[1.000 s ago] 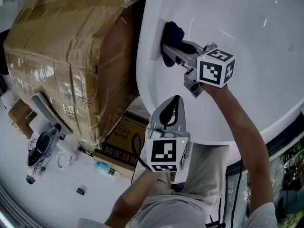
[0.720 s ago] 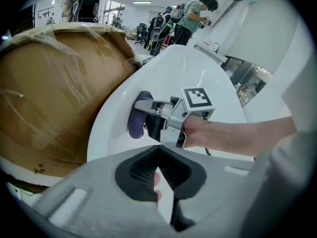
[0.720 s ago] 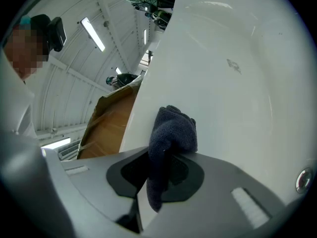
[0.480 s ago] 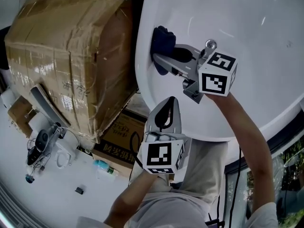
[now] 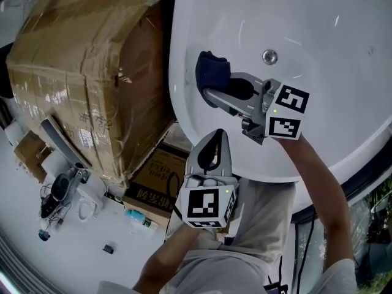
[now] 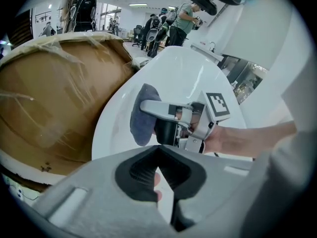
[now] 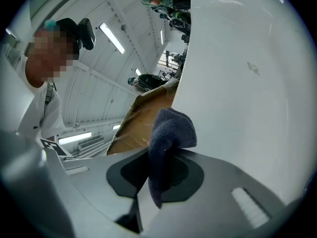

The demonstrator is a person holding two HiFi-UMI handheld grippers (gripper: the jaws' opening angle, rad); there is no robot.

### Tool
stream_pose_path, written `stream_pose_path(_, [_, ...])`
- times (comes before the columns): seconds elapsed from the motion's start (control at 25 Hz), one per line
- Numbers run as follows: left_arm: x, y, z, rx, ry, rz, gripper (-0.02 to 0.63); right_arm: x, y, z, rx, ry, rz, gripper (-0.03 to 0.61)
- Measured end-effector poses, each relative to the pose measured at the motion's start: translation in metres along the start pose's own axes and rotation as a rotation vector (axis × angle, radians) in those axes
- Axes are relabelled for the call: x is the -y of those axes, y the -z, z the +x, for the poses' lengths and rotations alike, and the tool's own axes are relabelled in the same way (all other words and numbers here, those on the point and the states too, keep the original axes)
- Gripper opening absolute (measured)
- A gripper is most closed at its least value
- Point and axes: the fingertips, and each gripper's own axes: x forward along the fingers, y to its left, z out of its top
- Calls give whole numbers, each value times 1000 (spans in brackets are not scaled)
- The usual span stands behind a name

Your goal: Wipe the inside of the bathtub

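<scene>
The white bathtub (image 5: 318, 35) fills the upper right of the head view. A dark blue cloth (image 5: 212, 72) is pressed on its left inner wall, with my right gripper (image 5: 208, 92) shut on it. In the right gripper view the cloth (image 7: 172, 127) bulges out from between the jaws against the tub wall (image 7: 247, 83). My left gripper (image 5: 214, 141) hangs at the tub's near rim, shut with nothing in it. The left gripper view looks past its own tips (image 6: 158, 150) at the cloth (image 6: 140, 115) and the right gripper (image 6: 146, 105) inside the bathtub (image 6: 178, 71).
The tub's drain (image 5: 269, 57) sits just right of the cloth. A big taped cardboard box (image 5: 73, 72) stands against the tub's left side, with a smaller box (image 5: 153, 185) below it. Cables, a bottle (image 5: 138, 219) and small items lie on the floor. People stand far behind (image 6: 183, 19).
My right gripper has dragged the cloth along the tub's left wall towards me, and the drain now shows. The left gripper has hardly moved.
</scene>
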Motion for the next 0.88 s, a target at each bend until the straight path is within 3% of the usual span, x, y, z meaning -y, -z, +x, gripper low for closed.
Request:
stream_pose_path(0.2, [11, -3, -4, 4, 1, -2, 2, 33, -3, -32, -18, 147, -94, 48])
stream_pose_path(0.44, [22, 12, 2, -7, 12, -8, 2, 100, 12, -71, -61, 305, -131, 48])
stream_pose_path(0.88, [32, 20, 20, -22, 26, -23, 2, 194, 38, -108, -170, 480, -158, 48])
